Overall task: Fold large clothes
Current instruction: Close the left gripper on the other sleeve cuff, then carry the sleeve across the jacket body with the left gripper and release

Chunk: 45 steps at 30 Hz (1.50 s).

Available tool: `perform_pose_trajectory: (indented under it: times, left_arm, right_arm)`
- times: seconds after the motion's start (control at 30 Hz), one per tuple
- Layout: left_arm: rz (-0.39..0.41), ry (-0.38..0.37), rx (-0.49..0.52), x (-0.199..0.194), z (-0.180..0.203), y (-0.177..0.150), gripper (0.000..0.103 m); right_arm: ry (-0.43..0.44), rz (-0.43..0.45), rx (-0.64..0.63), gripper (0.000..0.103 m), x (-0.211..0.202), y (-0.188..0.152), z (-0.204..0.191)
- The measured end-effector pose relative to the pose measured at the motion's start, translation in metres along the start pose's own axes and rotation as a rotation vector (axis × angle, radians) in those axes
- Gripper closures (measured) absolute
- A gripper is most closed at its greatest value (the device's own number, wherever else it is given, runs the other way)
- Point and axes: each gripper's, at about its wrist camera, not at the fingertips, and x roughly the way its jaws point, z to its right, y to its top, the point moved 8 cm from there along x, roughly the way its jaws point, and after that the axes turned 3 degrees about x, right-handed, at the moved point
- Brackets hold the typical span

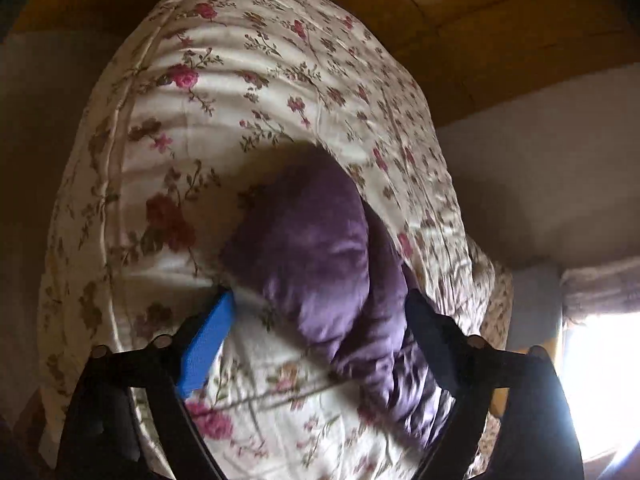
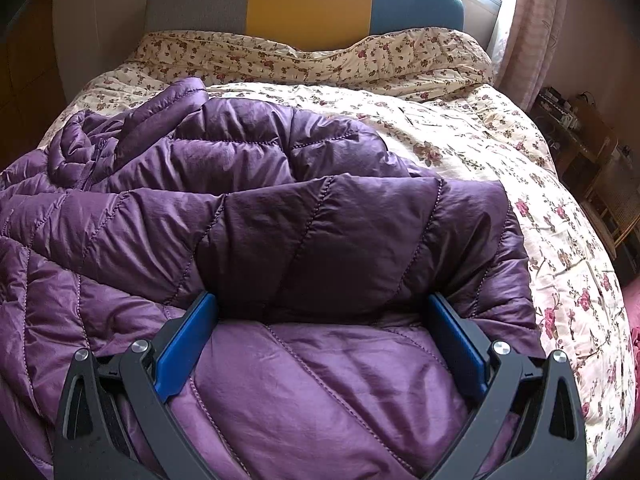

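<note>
I hold the right gripper (image 2: pixel 320 344) wide, straddling the jacket (image 2: pixel 280 216) near the bed's (image 2: pixel 460 128) foot edge to steady it, while the left gripper (image 1: pixel 320 320), also wide, carries nothing.

Through the left wrist camera I saw the left gripper (image 1: pixel 320 308) tipped over the bed, its jaws spread wide. A puffy fold of the purple quilted jacket (image 1: pixel 316 240) lay between the blue pad (image 1: pixel 206 344) and the dark far finger (image 1: pixel 430 340); through the blur, the pads seemed not to press it. Beneath lay the floral duvet (image 1: pixel 192 112), with the wooden floor (image 1: pixel 480 32) beyond.
</note>
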Motion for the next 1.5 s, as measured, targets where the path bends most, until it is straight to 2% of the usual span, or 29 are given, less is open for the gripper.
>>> perform_pose_trajectory:
  times: [0.03, 0.1, 0.17, 0.23, 0.37, 0.47, 0.57, 0.77, 0.9, 1.17, 1.5]
  left_arm:
    - [0.001, 0.011, 0.015, 0.002, 0.001, 0.002, 0.034]
    - [-0.006, 0.044, 0.053, 0.008, 0.003, 0.008, 0.070]
    - [-0.031, 0.055, 0.082, 0.018, 0.005, 0.010, 0.081]
    - [-0.022, 0.068, 0.140, 0.018, 0.013, 0.007, 0.088]
    - [-0.017, 0.059, 0.366, 0.020, 0.064, -0.012, 0.089]
    - [-0.038, 0.008, 0.474, 0.027, 0.103, -0.033, 0.089]
    - [-0.069, -0.058, 0.540, 0.032, 0.136, -0.059, 0.089]
    - [-0.185, -0.181, 0.661, 0.051, 0.208, -0.136, 0.089]
    - [-0.277, -0.265, 0.765, 0.061, 0.256, -0.204, 0.089]
    - [-0.443, -0.385, 0.921, 0.062, 0.309, -0.337, 0.089]
    - [-0.625, -0.536, 1.016, 0.058, 0.337, -0.441, 0.089]
  right_arm:
    - [0.000, 0.000, 0.000, 0.002, 0.000, 0.000, 0.000]
    - [-0.001, 0.001, -0.001, 0.002, 0.000, 0.000, 0.000]
    - [0.000, 0.001, 0.000, 0.002, 0.000, 0.000, 0.000]
    - [-0.001, 0.001, -0.001, 0.002, 0.000, 0.000, 0.000]
    - [0.000, 0.002, 0.000, 0.002, 0.000, 0.000, -0.001]
    - [0.000, 0.003, 0.000, 0.002, 0.001, 0.000, 0.000]
    - [0.002, 0.002, 0.001, 0.002, -0.001, -0.001, 0.000]
    - [0.006, 0.002, 0.004, 0.002, -0.001, 0.000, 0.001]
    - [0.007, 0.003, 0.005, 0.002, -0.001, 0.000, 0.001]
    - [0.010, 0.004, 0.007, 0.002, 0.000, 0.000, 0.001]
    - [0.017, 0.005, 0.012, 0.002, 0.001, -0.001, -0.001]
